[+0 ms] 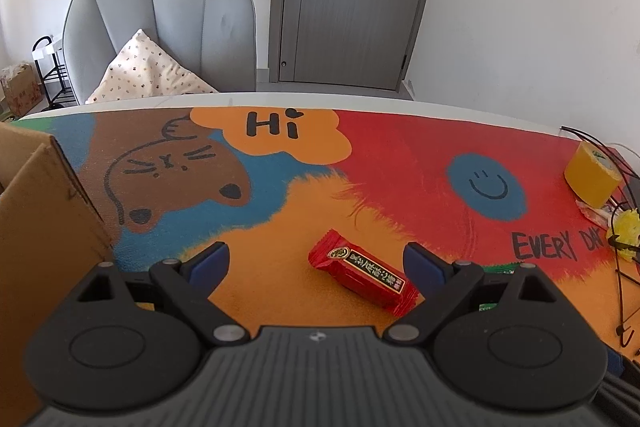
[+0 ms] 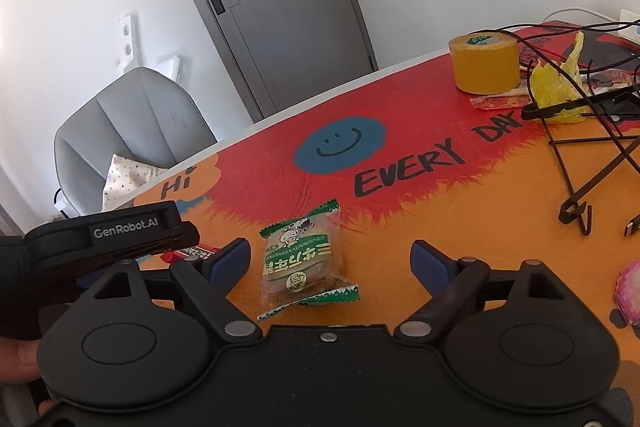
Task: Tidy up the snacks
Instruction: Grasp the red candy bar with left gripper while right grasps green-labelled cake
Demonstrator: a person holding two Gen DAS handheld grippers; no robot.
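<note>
Left wrist view: left gripper (image 1: 316, 261) with its fingers spread wide and touching nothing, straddling a red snack bar (image 1: 362, 273) that lies flat and diagonal on the painted counter (image 1: 400, 167). Because the bar sits nearer the right-hand finger (image 1: 424, 265), closing from here could, in my judgement, push it sideways or catch only the crimped end of its slick wrapper. A cardboard box (image 1: 44, 227) stands at the left edge; its inside is hidden, so its contents cannot be told. A roll of yellow tape (image 1: 592, 173) stands well apart at the far right.

Right wrist view: right gripper (image 2: 330, 259) with fingers apart and drawing slowly inward, a green-and-clear snack packet (image 2: 304, 261) between them but untouched. The packet lies closer to the left-hand finger (image 2: 228, 263), and its thin film looks likely to crumple or slide rather than seat squarely. Black wires (image 2: 580, 163) on the right could snag a wide swing. The other gripper's body crowds the left side, so the two could collide. No container shows here.
</note>
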